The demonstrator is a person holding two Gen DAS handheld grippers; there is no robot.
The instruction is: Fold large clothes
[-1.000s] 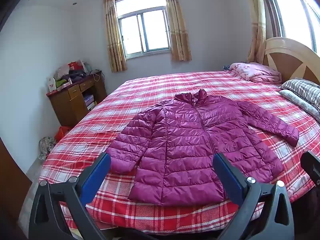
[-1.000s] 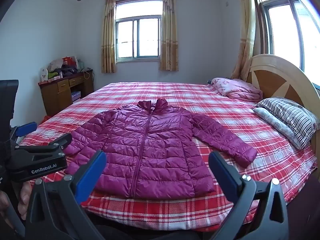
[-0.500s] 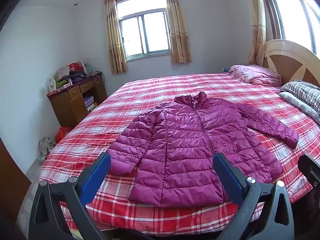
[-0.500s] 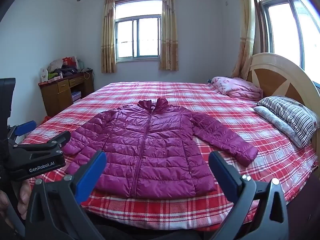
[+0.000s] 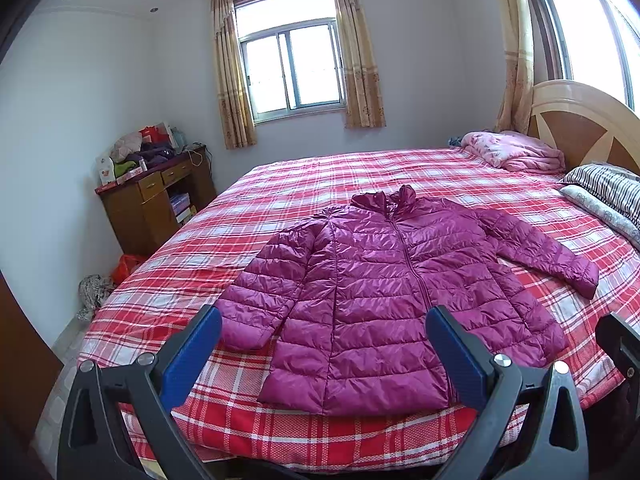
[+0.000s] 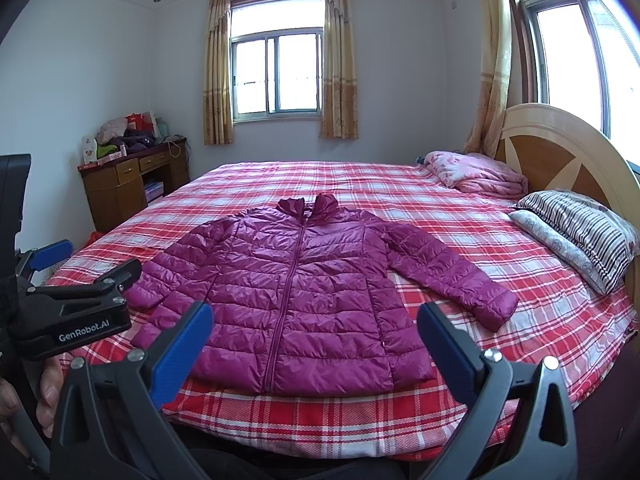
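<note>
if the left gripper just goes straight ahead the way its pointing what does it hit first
Most likely the jacket. The left gripper is open and empty, short of the bed, and the jacket's hem lies between its fingers in the view. Depth is unclear, so it might meet the bed's near edge first.

A: What's hidden on the shiny magenta quilted puffer jacket (image 6: 296, 292)?

B: Its near-left cuff, behind the black left gripper (image 6: 52, 264) in the right wrist view.

A: Anything cut off?

B: The striped grey-and-white pillow (image 5: 612, 192), by the frame's right edge. The clutter on the brown wooden desk (image 5: 160, 200) is too small to identify.
</note>
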